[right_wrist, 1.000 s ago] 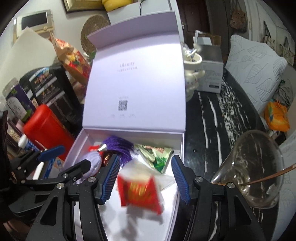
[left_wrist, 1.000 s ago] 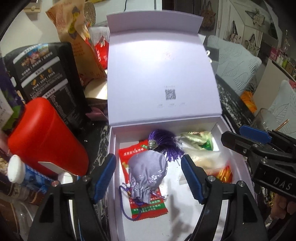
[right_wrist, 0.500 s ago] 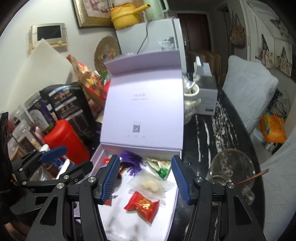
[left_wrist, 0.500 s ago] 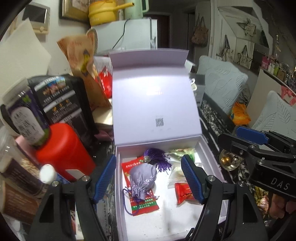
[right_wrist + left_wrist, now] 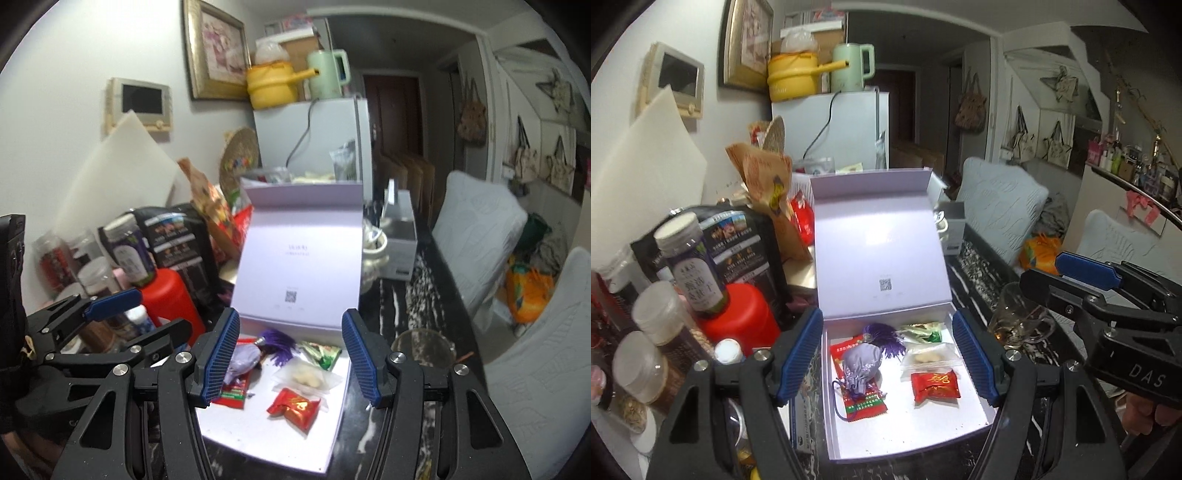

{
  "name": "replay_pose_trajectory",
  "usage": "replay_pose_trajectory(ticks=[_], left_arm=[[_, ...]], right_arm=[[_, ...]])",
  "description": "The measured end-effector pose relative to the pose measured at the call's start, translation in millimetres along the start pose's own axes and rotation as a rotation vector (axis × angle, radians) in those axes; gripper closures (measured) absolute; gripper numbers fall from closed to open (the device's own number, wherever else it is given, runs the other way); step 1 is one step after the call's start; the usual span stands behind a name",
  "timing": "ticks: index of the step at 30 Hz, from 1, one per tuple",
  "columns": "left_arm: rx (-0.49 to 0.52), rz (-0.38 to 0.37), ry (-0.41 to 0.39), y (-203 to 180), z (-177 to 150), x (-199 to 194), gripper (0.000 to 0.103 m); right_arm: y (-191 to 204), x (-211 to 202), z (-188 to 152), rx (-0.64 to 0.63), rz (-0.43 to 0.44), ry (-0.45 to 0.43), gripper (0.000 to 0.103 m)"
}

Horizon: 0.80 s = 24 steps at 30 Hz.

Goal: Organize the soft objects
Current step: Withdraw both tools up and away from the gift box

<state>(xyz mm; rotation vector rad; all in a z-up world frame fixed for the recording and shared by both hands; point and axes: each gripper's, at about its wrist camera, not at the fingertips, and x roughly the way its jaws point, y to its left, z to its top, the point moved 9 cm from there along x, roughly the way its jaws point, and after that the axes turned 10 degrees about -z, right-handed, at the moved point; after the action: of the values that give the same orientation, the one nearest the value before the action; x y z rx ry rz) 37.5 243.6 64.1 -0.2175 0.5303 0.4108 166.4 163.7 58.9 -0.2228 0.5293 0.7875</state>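
Note:
A lilac gift box point(image 5: 834, 435) point(image 5: 332, 435) lies open on the dark table, its lid standing upright. Inside it lie a lilac drawstring pouch point(image 5: 860, 365) point(image 5: 242, 360) on a red flat packet point(image 5: 866, 404), a purple tassel point(image 5: 882, 334) point(image 5: 279, 341), a green wrapper point(image 5: 921, 328) point(image 5: 321, 352), a clear bag with a pale sweet point(image 5: 929, 356) point(image 5: 306, 378) and a red candy point(image 5: 934, 384) point(image 5: 293, 406). My left gripper point(image 5: 888, 354) and right gripper point(image 5: 290, 360) both hang open above the box, holding nothing. Each shows in the other's view.
Jars point(image 5: 650, 321), a red canister point(image 5: 742, 321) point(image 5: 166, 295) and black packets point(image 5: 738, 240) crowd the table left of the box. A glass cup point(image 5: 1019, 325) point(image 5: 423, 347) stands to its right. Behind are a grey tissue box point(image 5: 400, 243) and a white fridge point(image 5: 846, 129). Cushioned seats point(image 5: 476, 229) line the right side.
Both grippers have risen and drawn back from the box, so more of the room shows. The red candy, blurred between the right fingers a second ago, now lies in the box.

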Motion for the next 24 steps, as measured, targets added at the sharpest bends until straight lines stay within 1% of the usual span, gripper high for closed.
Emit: replay_pose_trajectory(ticks=[4,9,12,18,24], left_arm=[[0.026,-0.003,-0.042,-9.6,4.7,-23.2,0.031],[0.045,-0.028,-0.077,-21.0,4.9,-48.9,0.029],[0.058,-0.029,-0.095,-27.6,2.2,-61.1,0.028],[0.069,-0.066,-0.107,-38.8,-10.6,-80.2,0.028],[0.073,-0.097,-0.093,-46.7,-31.2,-91.1,0.028]], right_arm=[[4.1,-30.5,4.2,-0.013,0.003,-0.054,0.042],[8.1,-62.9,5.3,-0.025,0.0,-0.103,0.042],[8.6,-82.4,2.8,-0.024,0.001,-0.129,0.042],[6.2,-115.1,-8.4,-0.019,-0.01,-0.164,0.04],[-1.4,-138.9,-27.7,0.004,-0.034,-0.167,0.031]])
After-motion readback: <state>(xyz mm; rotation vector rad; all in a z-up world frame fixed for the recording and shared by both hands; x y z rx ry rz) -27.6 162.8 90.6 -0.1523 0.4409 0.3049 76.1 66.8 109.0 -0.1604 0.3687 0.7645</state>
